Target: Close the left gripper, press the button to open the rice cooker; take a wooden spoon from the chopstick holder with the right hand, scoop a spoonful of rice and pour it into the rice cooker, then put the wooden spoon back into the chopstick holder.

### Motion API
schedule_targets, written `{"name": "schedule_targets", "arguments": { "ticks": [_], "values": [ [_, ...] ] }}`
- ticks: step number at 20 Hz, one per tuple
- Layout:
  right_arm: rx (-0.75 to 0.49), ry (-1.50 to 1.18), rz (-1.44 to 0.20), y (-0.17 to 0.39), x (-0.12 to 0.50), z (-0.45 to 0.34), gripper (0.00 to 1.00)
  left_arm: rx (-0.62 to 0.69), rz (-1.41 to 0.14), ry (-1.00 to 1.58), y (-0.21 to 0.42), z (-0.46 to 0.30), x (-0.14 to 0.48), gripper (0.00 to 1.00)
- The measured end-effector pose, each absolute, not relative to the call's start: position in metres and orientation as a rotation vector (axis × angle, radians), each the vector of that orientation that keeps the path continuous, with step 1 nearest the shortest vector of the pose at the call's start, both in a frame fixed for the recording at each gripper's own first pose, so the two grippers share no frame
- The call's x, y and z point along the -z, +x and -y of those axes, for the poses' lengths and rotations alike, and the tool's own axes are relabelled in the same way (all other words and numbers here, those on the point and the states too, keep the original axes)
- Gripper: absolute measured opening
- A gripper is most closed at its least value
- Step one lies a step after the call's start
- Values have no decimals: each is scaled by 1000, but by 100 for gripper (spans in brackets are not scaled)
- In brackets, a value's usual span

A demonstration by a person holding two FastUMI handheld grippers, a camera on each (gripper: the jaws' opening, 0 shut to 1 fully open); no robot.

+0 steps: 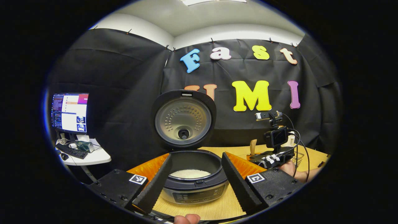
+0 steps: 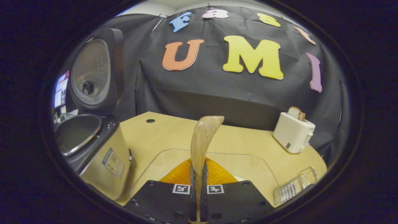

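The rice cooker point(image 1: 194, 186) stands open on the wooden table, its lid point(image 1: 183, 119) tipped up at the back. White rice point(image 1: 190, 173) lies in its pot. My left gripper point(image 1: 196, 156) is open, one finger on each side of the cooker's front, touching nothing. In the right gripper view the cooker point(image 2: 93, 149) is at the left. My right gripper point(image 2: 198, 168) is shut on a wooden spoon point(image 2: 203, 137), whose broad end points away from me. The right gripper point(image 1: 273, 157) and its hand also show to the right of the cooker, with the spoon's tip point(image 1: 253, 147) beside them.
A clear container point(image 2: 248, 157) lies on the table under the right gripper. A clear slotted holder point(image 2: 295, 185) is at the table's right edge, and a white toaster point(image 2: 293, 132) with bread stands behind it. A monitor point(image 1: 70, 112) sits on a side table far left.
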State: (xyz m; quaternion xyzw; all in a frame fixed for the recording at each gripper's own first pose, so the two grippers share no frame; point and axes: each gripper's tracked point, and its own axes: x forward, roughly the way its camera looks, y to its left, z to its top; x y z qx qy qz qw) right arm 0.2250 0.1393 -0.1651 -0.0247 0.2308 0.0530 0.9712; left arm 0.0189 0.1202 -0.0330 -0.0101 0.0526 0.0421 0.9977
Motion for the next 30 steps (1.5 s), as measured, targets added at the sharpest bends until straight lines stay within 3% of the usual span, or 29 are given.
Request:
{"name": "schedule_targets", "arguments": {
  "ticks": [9,10,13,24,30],
  "values": [
    [-156,407,-581,220,160,-153,5,-83,-101,-18,18,-118,30,100],
    [-144,447,-574,219,159,-146,0,-79,-102,-15,18,-116,30,100],
    [-147,533,-579,222,160,-141,0,-68,-93,-9,18,-111,27,100],
    [-99,750,-430,228,104,-63,0,-64,-88,-14,18,-109,26,100],
    [-120,786,-351,224,67,-62,0,-76,-88,-15,16,-115,25,100]
  ]
}}
